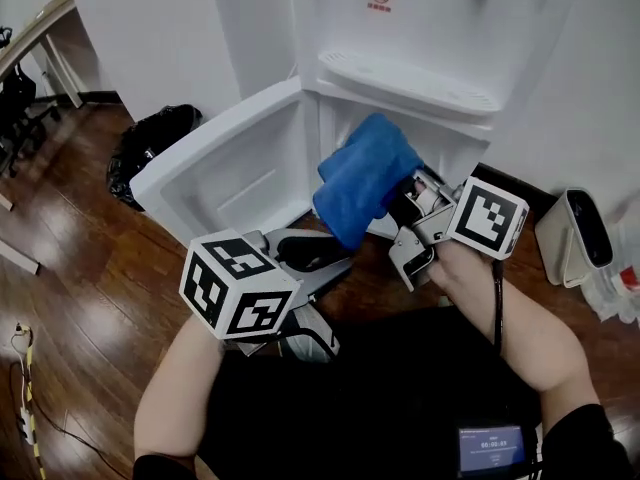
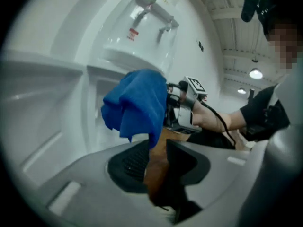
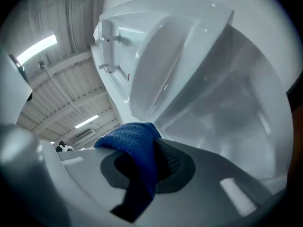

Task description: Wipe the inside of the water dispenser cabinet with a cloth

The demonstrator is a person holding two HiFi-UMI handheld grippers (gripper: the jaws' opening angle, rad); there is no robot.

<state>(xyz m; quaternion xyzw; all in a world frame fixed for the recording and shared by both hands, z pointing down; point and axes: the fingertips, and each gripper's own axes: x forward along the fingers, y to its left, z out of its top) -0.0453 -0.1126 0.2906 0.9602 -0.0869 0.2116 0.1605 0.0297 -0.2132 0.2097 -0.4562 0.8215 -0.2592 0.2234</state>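
The white water dispenser (image 1: 420, 28) stands ahead with its lower cabinet (image 1: 440, 140) open and the door (image 1: 225, 163) swung out to the left. My right gripper (image 1: 408, 208) is shut on a folded blue cloth (image 1: 365, 178), held up in front of the cabinet opening. In the right gripper view the cloth (image 3: 130, 138) hangs pinched between the jaws of that gripper (image 3: 147, 162), facing the white cabinet wall (image 3: 227, 103). My left gripper (image 1: 318, 258) sits lower, near the door, its jaws slightly apart with nothing between them. The left gripper view shows the same gripper (image 2: 158, 157) below the cloth (image 2: 137, 103).
A black bag (image 1: 150, 143) lies on the wood floor left of the door. A white bin (image 1: 575, 233) stands to the right of the dispenser. A cable (image 1: 25, 388) runs along the floor at the lower left. Desk legs (image 1: 60, 63) show at the upper left.
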